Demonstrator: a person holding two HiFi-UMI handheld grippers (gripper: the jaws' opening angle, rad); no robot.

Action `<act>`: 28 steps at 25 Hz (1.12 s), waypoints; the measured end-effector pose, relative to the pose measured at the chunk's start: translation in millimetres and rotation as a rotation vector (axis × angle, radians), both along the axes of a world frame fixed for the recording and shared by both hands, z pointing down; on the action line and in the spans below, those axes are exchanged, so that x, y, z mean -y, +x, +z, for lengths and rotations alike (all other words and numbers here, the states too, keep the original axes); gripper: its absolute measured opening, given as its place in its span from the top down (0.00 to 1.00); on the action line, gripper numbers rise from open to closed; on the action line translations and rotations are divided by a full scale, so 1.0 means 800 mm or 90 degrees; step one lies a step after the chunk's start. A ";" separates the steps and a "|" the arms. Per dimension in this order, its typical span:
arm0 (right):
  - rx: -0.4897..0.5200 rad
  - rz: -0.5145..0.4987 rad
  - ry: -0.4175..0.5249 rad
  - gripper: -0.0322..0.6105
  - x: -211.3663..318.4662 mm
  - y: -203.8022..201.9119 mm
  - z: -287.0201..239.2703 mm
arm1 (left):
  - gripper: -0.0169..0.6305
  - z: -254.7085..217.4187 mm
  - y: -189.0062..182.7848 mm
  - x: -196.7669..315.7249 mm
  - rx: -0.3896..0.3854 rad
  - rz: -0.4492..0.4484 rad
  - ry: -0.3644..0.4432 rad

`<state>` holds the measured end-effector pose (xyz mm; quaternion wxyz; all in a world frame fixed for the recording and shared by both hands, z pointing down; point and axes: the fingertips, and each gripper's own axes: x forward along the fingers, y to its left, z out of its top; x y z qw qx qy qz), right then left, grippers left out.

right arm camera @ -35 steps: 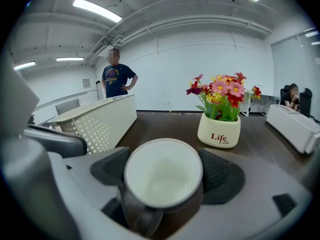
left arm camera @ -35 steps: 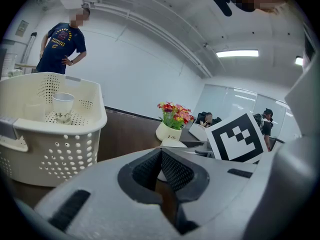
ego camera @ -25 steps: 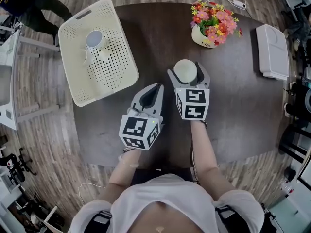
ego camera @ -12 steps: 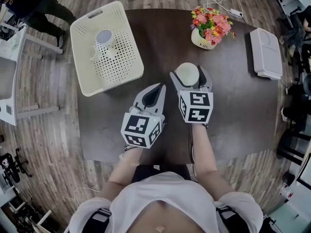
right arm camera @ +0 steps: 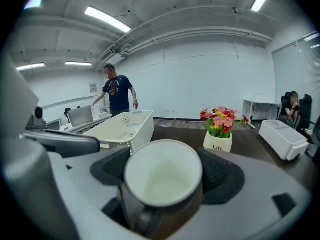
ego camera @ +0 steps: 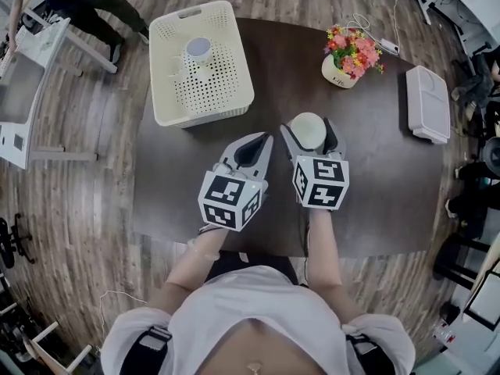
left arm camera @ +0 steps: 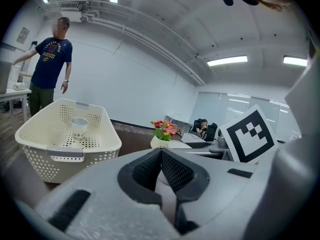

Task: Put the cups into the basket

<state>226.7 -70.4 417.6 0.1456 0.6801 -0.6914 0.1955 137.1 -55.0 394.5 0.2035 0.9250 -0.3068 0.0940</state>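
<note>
Lifting the white cup [right arm camera: 162,176], clamped apparently by its sides in the right gripper's [ego camera: 310,133] fingers, level toward the basket [ego camera: 168,108] at upper left should clear its wall. The left gripper's [ego camera: 262,139] fingers meet, empty.

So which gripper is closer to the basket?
The left. The left gripper, shut and empty, sits a little off the basket's near right corner. The right gripper, shut on a cup, is farther out to the right.

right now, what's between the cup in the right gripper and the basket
Nothing but bare table between cup and basket; the head view shows it.
</note>
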 end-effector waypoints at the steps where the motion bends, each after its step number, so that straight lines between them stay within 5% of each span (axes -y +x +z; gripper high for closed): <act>1: 0.001 -0.003 -0.002 0.28 -0.003 -0.006 0.001 | 0.96 -0.001 -0.004 -0.003 0.000 -0.002 0.001; 28: -0.043 -0.086 0.032 0.28 0.068 -0.101 -0.069 | 0.96 -0.037 -0.133 0.058 -0.018 -0.089 0.025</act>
